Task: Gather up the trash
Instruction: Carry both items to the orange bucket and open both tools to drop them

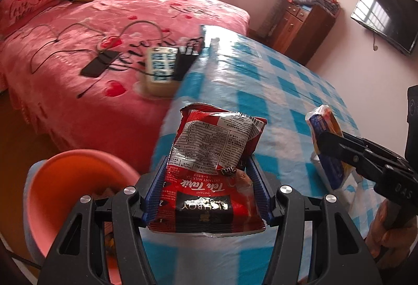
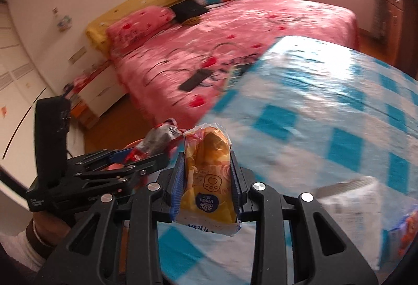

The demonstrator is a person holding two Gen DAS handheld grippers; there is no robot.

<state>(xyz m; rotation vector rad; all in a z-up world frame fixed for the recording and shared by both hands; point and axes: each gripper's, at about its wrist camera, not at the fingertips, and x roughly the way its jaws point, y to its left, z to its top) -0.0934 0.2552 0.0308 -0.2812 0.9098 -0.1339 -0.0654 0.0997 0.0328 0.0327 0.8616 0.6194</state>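
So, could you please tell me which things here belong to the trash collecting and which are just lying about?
Part of the job:
- red milk tea packet, gripped in the left tool
- yellow tissue pack, gripped in the right tool
- orange bin

Lying about:
- power strip
- phone
- pillows

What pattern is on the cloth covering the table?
Blue and white checks on the glossy tablecloth, clearest in the left wrist view.

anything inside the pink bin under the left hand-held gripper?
The pink bin shows only a few blurred scraps near its bottom, one yellowish; they can't be identified. The left hand-held gripper, shut on the red milk tea packet, covers the rest of the inside.
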